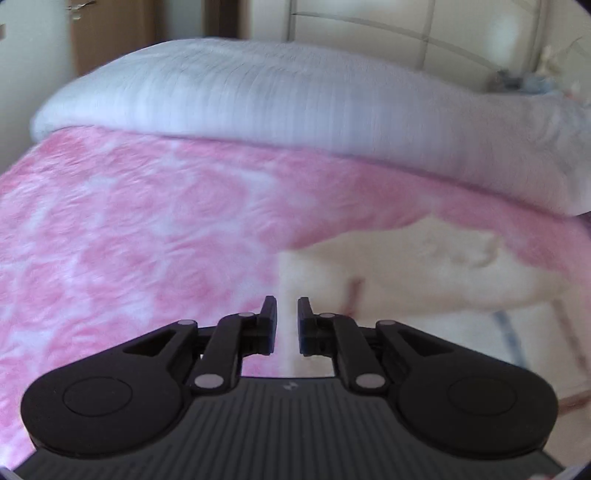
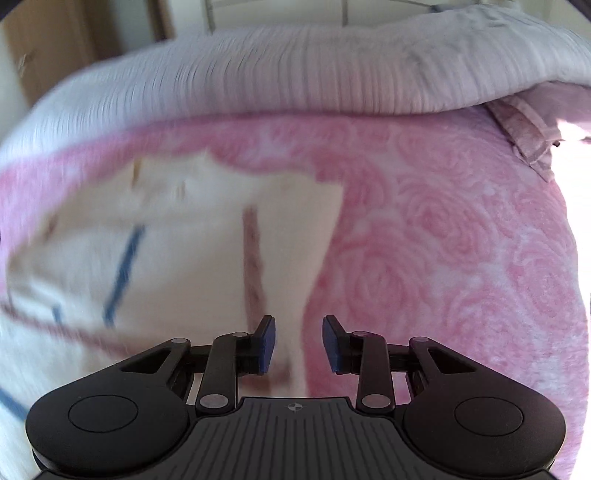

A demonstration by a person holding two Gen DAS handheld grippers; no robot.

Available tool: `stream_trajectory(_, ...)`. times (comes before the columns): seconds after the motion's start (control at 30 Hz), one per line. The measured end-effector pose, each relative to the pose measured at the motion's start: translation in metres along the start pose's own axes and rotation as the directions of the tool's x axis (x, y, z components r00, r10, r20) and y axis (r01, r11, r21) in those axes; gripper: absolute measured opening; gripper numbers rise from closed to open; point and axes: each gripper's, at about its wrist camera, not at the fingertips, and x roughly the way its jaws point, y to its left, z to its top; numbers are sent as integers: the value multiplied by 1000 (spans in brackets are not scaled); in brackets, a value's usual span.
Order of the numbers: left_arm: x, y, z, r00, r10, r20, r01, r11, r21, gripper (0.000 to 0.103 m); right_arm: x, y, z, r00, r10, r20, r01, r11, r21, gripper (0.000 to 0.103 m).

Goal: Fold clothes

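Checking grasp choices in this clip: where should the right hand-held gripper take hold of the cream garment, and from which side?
Probably the cream garment is best pinched along its right edge, just ahead of the right hand-held gripper. It lies flat on the pink blanket, so that free edge looks easiest to reach, coming from above on the blanket side.

You've got 1 garment [image 2: 177, 236] on the bed: cream, w/ blue and dark red lines, too blurred to tell what kind. Under it, 1 pink rose-print blanket [image 2: 443, 240]. Behind that, 1 white ribbed duvet [image 2: 295, 70] across the back. 1 small pinkish checked cloth [image 2: 528, 136] pokes out at the right edge, under the duvet. 2 grippers: left [image 1: 287, 321], right [image 2: 298, 341], w/ 2 fingers each, so 4 fingers total. Left view shows 1 wooden door [image 1: 110, 29] in the far corner. Count of items on the far shelf: can't tell, too blurry.
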Motion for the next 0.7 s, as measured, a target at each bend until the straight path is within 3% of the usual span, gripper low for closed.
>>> stream_trajectory(0.07, 12, -16, -8, 998, -58, -40, 61, 995, 85, 12, 9, 4, 6, 1000, 15, 10, -16, 1000, 21, 33)
stream_trajectory(0.2, 59, -20, -38, 991, -26, -131, 52, 978, 204, 13, 36, 17, -5, 1000, -12, -8, 11, 999, -44, 33)
stream_trajectory(0.27, 64, -9, -41, 990, -63, -125, 82, 984, 158, 11, 47, 16, -15, 998, -50, -35, 47, 995, -88, 34)
stream_trajectory(0.33, 58, -2, -34, 988, -78, -133, 94, 988, 121, 9, 44, 11, -15, 998, -38, -39, 36, 997, -69, 35)
stream_trajectory(0.5, 26, -6, -37, 989, -125, -85, 138, 975, 172, 10, 13, 19, -8, 999, -38, 7, 38, 999, -17, 34)
stream_trajectory(0.6, 14, -9, -60, 981, -154, -120, 175, 966, 191, 10, 7, 35, -24, 999, -27, -20, 26, 998, -55, 34)
stream_trajectory(0.7, -4, -7, -100, 968, -159, -196, 202, 954, 223, 10, 4, 43, -62, 990, -100, -104, 88, 989, -117, 34)
